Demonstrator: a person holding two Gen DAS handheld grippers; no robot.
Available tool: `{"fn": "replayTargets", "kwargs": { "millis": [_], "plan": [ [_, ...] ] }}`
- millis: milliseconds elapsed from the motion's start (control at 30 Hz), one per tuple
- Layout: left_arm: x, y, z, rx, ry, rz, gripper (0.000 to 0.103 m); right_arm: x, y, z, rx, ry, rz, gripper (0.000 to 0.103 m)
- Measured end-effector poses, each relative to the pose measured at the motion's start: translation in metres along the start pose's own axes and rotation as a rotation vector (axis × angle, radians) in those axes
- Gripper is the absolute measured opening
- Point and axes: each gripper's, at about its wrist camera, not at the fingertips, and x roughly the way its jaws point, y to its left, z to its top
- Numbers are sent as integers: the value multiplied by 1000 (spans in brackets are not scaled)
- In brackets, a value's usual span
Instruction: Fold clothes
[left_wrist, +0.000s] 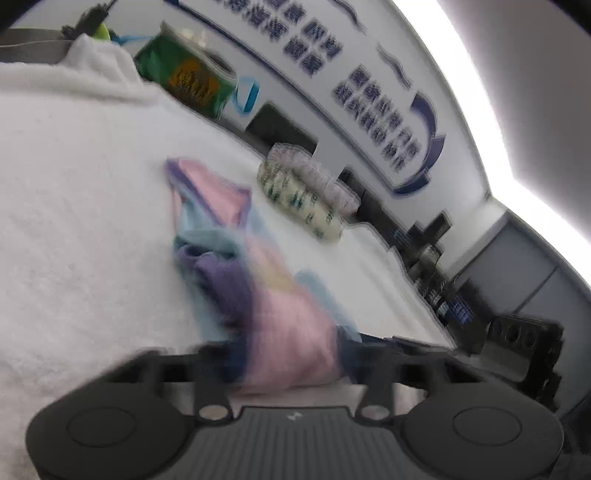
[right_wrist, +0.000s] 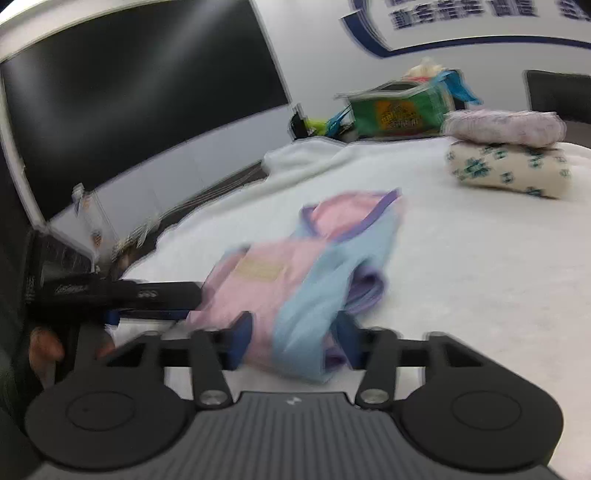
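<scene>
Nearest the camera, the right gripper (right_wrist: 291, 343) has its jaws clamped on the pastel garment (right_wrist: 295, 280); the left gripper (left_wrist: 284, 369) pinches its other edge. It lies crumpled on the white blanket (right_wrist: 461, 258). I would lift both corners evenly and pull the cloth flat before folding.

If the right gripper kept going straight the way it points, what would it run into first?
The right gripper is already shut on the pink and blue garment, so it would only push into more of that cloth, then probably the white blanket beyond.
</scene>
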Motion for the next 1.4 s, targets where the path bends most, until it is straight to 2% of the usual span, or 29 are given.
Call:
{"fn": "replayTargets", "kwargs": {
  "millis": [100, 200, 233, 267, 300, 333, 367, 400, 467, 533, 633, 700, 767, 833, 867, 900, 933, 967, 1033, 1067, 1133, 1167, 1200, 1233, 1267, 1333, 1400],
  "plan": [
    [-8, 1, 5, 8, 65, -23, 5, 5, 3, 6, 32, 74, 23, 6],
    [-28, -5, 6, 84, 120, -34, 6, -20, 17, 7, 15, 88, 55, 7],
    [-30, -6, 4, 112, 133, -26, 8, -24, 18, 5, 12, 96, 49, 10],
    [-30, -6, 4, 146, 136, -14, 21, -26, 21, 2, -18, 96, 19, 14],
    [-30, -5, 3, 180, 139, -1, 41, -29, 23, -1, -64, 85, -16, 24],
    [-32, -6, 2, 218, 136, 0, 49, -35, 24, -5, -131, 53, -47, 40],
    [-37, -8, 1, 264, 121, -11, 70, -42, 28, -10, -206, 17, -62, 46],
    [-42, -11, -1, 311, 104, -5, 80, -48, 32, -15, -282, -18, -74, 49],
    [-51, -19, -6, 415, 81, 0, 81, -52, 46, -28, -459, -59, -78, 49],
    [-49, -30, -11, 519, 83, -2, 81, -49, 58, -37, -600, -60, -59, 49],
    [-33, -43, -21, 635, 99, 42, 83, -31, 72, -42, -735, -34, -15, 49],
    [-19, -46, -28, 716, 135, 77, 83, -16, 77, -44, -824, -10, -43, 48],
    [-8, -46, -34, 789, 164, 94, 83, -3, 73, -41, -846, 19, -60, 48],
    [-8, -44, -33, 831, 172, 77, 82, -1, 67, -32, -799, 53, -19, 47],
    [-9, -42, -28, 826, 187, 64, 74, -1, 65, -28, -793, 65, -9, 44],
    [-7, -41, -22, 814, 195, 59, 56, -1, 64, -25, -786, 68, -5, 37],
    [-5, -39, -13, 798, 201, 62, 44, -1, 62, -22, -777, 71, -3, 22],
    [-2, -35, -4, 771, 207, 59, 26, -1, 60, -16, -749, 63, -10, 15],
    [3, -24, 15, 676, 216, 31, 22, -6, 50, -4, -651, 47, -7, 14],
    [2, -19, 21, 623, 224, 12, 23, -6, 47, -1, -621, 49, 1, 15],
    [-4, -10, 25, 541, 242, -48, 40, -6, 48, 0, -616, 81, 23, 21],
    [-13, -6, 27, 494, 237, -101, 65, -9, 49, 0, -626, 87, 36, 26],
    [-24, -1, 32, 446, 219, -150, 85, -14, 44, 6, -580, 72, 51, 41],
    [-36, 5, 39, 398, 178, -194, 90, -20, 37, 13, -519, 53, 66, 50],
    [-45, 11, 49, 358, 138, -205, 91, -26, 30, 21, -458, 33, 81, 50],
    [-50, 19, 79, 317, 67, -108, 91, -24, 5, 49, -296, -18, 58, 51],
    [-24, 24, 113, 281, 24, 55, 91, 6, -20, 84, -179, -20, -57, 52]
  ]
}}
